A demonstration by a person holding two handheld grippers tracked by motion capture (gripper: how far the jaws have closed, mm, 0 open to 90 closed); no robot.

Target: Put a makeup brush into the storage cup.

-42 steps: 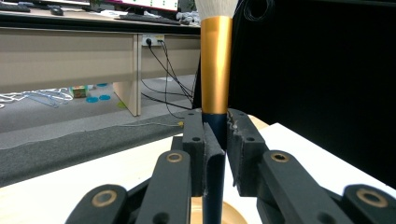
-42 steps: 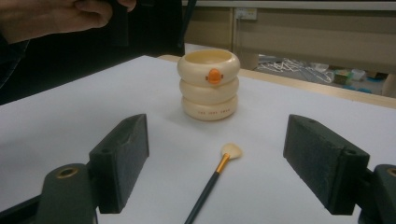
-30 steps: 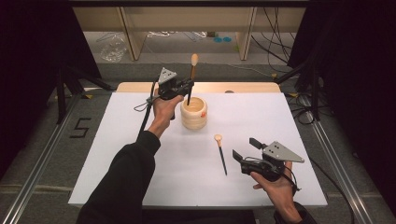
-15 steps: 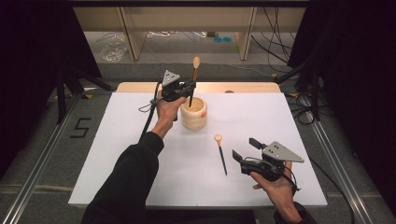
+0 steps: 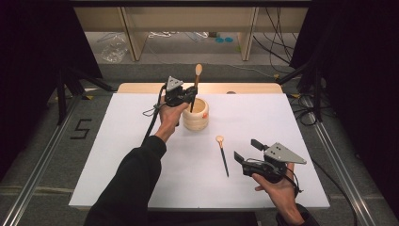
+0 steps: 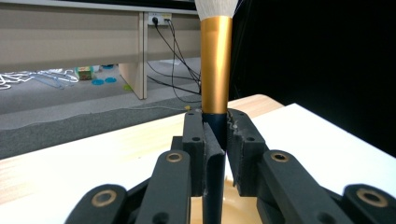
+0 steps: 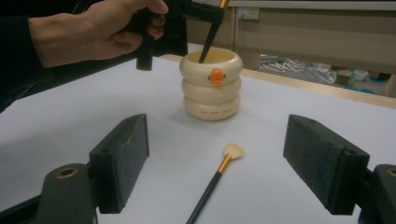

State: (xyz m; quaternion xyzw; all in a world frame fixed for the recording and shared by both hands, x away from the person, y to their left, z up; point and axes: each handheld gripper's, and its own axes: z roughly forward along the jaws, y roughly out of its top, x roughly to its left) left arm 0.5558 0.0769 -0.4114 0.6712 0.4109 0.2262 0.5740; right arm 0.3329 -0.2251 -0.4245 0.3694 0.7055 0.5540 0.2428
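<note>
Black number 5 [image 5: 81,128] on the grey floor left of the table, small print on the holder [image 7: 213,112] too blurred to read

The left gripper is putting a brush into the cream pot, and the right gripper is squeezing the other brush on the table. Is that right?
Not quite. The right gripper is open and squeezes nothing: in the right gripper view the second brush lies on the white table between its spread jaws, untouched. The rest holds: the left gripper grips a brush over the cream pot.

I see a black sleeve [image 5: 134,176] on my left arm; each black hand-held gripper [image 5: 248,157] carries a grey three-cornered plate [image 5: 282,153] (brass-ringed screws).
</note>
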